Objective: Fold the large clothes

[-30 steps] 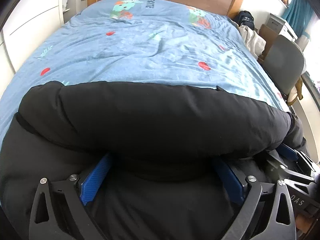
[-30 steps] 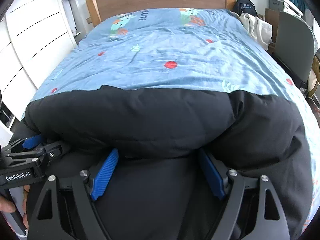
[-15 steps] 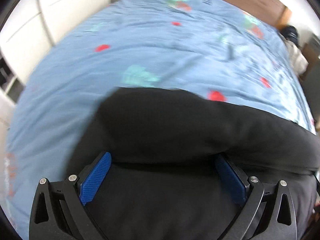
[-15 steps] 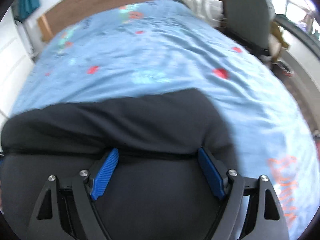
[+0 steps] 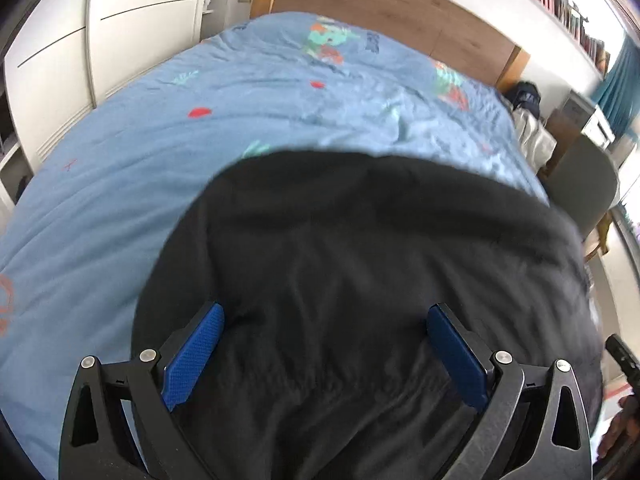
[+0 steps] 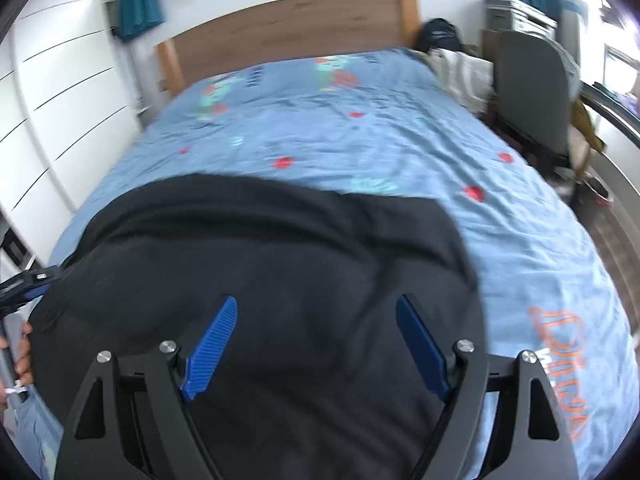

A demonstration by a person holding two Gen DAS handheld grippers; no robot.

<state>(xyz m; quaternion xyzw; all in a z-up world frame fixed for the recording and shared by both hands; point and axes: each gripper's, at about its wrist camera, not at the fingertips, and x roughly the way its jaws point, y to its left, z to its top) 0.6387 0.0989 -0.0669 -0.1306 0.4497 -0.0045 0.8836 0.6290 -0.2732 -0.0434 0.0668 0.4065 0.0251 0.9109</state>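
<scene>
A black puffy jacket [image 5: 360,260] lies folded on the blue patterned bedspread [image 5: 280,100], at the near end of the bed. My left gripper [image 5: 325,314] hangs over it, open, both blue pads bare and nothing pinched between them. In the right wrist view the same jacket [image 6: 260,260] fills the foreground. My right gripper [image 6: 316,308] is open above it, its pads clear of the cloth. The left gripper [image 6: 24,284] shows at that view's left edge beside the jacket. A bit of the right gripper [image 5: 620,356] shows at the left wrist view's right edge.
A wooden headboard [image 6: 280,28] closes the far end of the bed. White wardrobe doors [image 6: 60,100] run along the left. On the right stand a grey chair [image 6: 528,80] and a pale heap of clothes [image 6: 460,72]. The bedspread [image 6: 360,140] beyond the jacket is bare.
The thick jacket fold that bulged over both pairs of fingertips now lies on the bed ahead of them. Both grippers have drawn back and lifted, and their pads show in full.
</scene>
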